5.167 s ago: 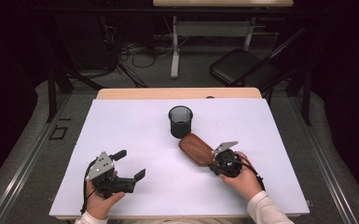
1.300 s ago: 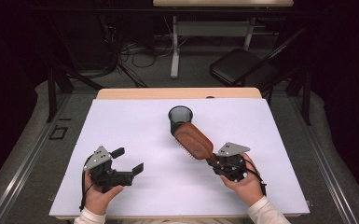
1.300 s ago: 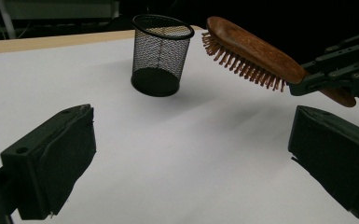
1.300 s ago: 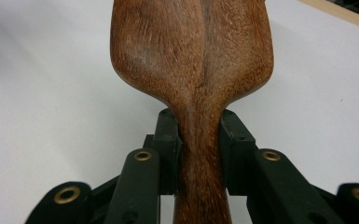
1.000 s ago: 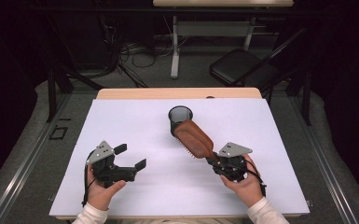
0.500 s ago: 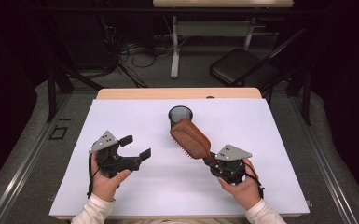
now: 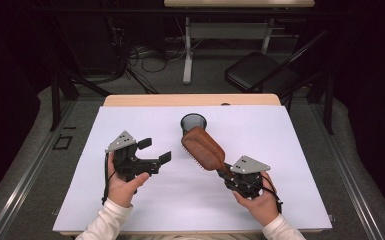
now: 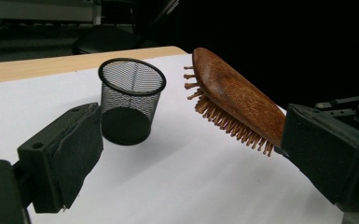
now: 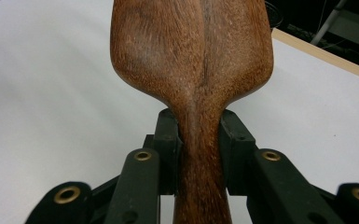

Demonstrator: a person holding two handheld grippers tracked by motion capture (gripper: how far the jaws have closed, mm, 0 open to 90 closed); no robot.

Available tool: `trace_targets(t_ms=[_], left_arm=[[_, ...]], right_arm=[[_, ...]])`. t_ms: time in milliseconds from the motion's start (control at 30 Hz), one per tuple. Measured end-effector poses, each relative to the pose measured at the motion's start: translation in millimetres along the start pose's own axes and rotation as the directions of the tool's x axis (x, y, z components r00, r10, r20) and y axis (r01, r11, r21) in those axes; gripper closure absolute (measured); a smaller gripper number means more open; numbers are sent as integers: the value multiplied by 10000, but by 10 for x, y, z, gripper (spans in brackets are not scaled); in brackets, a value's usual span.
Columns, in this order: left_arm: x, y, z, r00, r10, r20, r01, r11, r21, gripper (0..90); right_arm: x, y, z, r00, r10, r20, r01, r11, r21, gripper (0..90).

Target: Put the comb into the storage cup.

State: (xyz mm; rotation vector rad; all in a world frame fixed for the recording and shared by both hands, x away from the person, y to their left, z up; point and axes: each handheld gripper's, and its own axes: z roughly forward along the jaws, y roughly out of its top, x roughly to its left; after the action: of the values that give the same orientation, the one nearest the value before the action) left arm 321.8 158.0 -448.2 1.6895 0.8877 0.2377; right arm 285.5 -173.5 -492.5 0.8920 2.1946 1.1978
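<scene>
The right gripper [image 7: 228,175] is squeezing the handle of the wooden hairbrush [image 7: 203,148] between its jaws, holding it tilted above the white table [image 7: 290,150], its head just beside the black mesh cup [image 7: 193,123]. The left gripper [image 7: 156,150] is standing wide open, its jaws having just closed slightly, with nothing between them.

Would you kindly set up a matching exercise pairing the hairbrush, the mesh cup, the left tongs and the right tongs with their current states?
Things:
1. wooden hairbrush
2. mesh cup
3. left tongs
4. right tongs

States:
A. open, nothing between the jaws
B. standing upright on the white table cover
C. clamped on a handle
D. held tilted above the table, bristles down

Pairs: 1-D, 2-B, 3-A, 4-C
</scene>
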Motion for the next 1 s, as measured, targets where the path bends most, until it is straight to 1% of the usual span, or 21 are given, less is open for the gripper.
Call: trace_targets(t_ms=[67,233,333,467,567,667,800,900,1000], left_arm=[[-15,15,46,10000,-43,33,43,10000,64,57],[-60,31,152,9996,-150,220,145,9996,228,62],[-95,36,213,9995,-175,246,168,9995,270,62],[-138,53,288,9988,-296,381,285,9992,296,62],[-168,66,349,9982,-315,512,296,9988,384,62],[-198,71,411,9981,-350,508,326,9983,477,62],[-225,65,493,9971,-507,574,474,9972,583,62],[-238,58,544,9962,-647,579,608,9959,662,61],[-246,51,581,9961,-704,538,664,9952,717,61]], right_arm=[[3,0,3,10000,20,-36,-19,10000,37,717],[15,-3,4,10000,-24,22,24,10000,-82,717],[13,2,-5,10000,13,14,-13,9999,-123,717],[14,2,-8,10000,18,44,-17,9999,-141,717],[18,1,-8,10000,16,34,-15,9999,-157,717],[20,1,-8,10000,-9,29,9,9998,-189,717],[22,0,-11,10000,0,44,1,9997,-244,717],[23,-1,-10,10000,2,58,-1,9996,-266,717],[23,-2,-13,10000,-19,51,21,9997,-253,717]])
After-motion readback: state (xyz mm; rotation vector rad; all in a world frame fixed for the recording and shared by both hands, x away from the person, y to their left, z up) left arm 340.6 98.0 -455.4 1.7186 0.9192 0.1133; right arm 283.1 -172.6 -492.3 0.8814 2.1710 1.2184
